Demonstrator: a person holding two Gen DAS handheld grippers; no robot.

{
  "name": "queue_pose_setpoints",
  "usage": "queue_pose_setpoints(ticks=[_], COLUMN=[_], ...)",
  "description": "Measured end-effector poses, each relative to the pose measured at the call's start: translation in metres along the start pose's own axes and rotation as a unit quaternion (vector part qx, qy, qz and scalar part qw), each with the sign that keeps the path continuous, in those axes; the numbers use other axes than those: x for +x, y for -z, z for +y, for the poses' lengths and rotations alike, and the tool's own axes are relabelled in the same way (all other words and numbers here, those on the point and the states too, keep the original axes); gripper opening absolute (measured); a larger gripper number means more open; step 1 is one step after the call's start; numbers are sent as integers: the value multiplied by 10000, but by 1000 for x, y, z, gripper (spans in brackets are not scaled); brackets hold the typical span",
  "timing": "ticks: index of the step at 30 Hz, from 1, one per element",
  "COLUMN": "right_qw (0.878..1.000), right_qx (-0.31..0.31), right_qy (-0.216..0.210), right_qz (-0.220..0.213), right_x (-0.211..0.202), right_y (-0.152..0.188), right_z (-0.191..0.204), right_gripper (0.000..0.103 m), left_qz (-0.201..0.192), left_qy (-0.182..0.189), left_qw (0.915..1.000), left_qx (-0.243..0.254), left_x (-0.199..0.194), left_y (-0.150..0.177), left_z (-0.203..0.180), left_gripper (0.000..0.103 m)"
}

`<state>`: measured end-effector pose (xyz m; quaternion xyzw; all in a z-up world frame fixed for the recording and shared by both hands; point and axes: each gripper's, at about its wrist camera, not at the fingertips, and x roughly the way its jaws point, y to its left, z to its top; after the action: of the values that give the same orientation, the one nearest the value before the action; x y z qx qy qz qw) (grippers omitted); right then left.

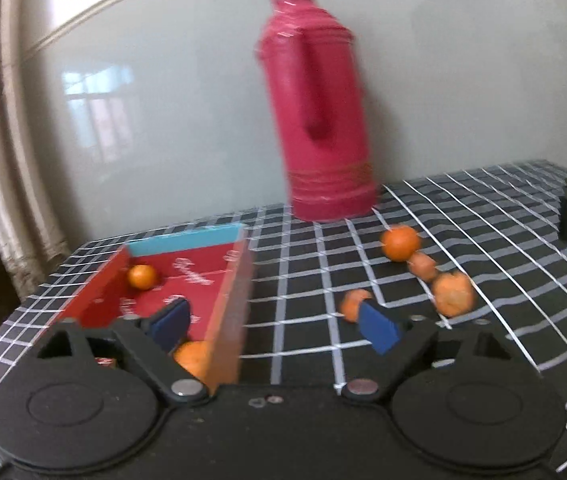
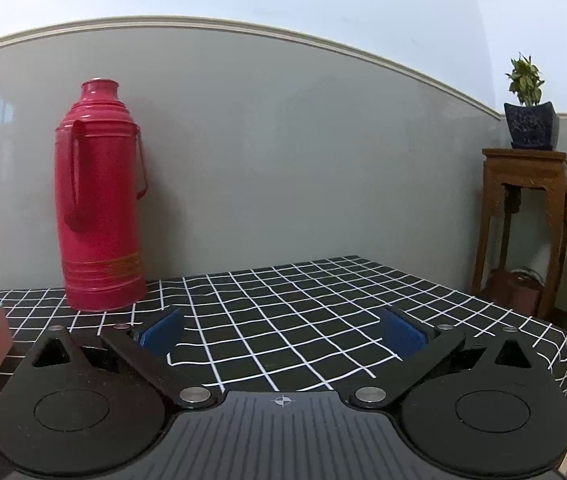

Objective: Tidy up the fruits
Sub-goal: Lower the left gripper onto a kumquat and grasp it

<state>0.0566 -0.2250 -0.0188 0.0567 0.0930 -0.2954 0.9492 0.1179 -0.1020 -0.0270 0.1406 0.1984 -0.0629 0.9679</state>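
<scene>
From the left wrist, our left gripper point(image 1: 279, 326) hangs released and empty over the red box's point(image 1: 187, 280) right wall; two oranges point(image 1: 142, 277) lie inside, four loose oranges point(image 1: 400, 243) right. Clipping that wall could shove the box.

From the right wrist, our right gripper point(image 2: 281, 332) gapes empty over bare checked cloth point(image 2: 323, 304), the thermos point(image 2: 97, 200) far left; no fruit shows.

Left gripper point(image 1: 275, 320) hanging over checkered tablecloth point(image 1: 303, 320), jaws spread, nothing sitting between blue pads point(image 1: 377, 326). Red box point(image 1: 187, 280) lying ahead-left, right wall under gap; one orange point(image 1: 142, 277) resting at far end, another orange point(image 1: 193, 358) peeking beside left finger. Loose oranges point(image 1: 400, 243) trailing ahead-right, nearest touching right pad. Red thermos point(image 1: 319, 112) standing further ahead, blurry.
</scene>
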Motion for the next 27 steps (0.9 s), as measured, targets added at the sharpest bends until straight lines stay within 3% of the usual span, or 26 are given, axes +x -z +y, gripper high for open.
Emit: queue_pose_setpoints(ticks=[6,15,18,19,23,27], right_qw=[9999,9996,9991,9989,9985,9984], right_qx=[103,218,323,348,366,372], right_qy=[-39,-103,-142,-165,-274,-308], right_qz=[43,176,242,260,303,304], right_x=[-1,7,8,8,9,9], right_y=[-1,-2,-2,-2,-2,-2], right_z=[-14,-26,-28,-28,-26,-23], right_gripper=[103,103,103,103,103,103], left_qz=[291,539,676,734,905,742], left_qy=[359,623,726,783,981,891], left_qw=[9988,9964,9949,9941,9911,9931], left_qx=[188,204,167,156,15,156], left_x=[25,66,79,83,90,82], left_y=[-1,-10,-13,-14,-12,-9], left_z=[-25,-35,-35,-35,-31,-36], left_gripper=[65,64,59,54,17,14])
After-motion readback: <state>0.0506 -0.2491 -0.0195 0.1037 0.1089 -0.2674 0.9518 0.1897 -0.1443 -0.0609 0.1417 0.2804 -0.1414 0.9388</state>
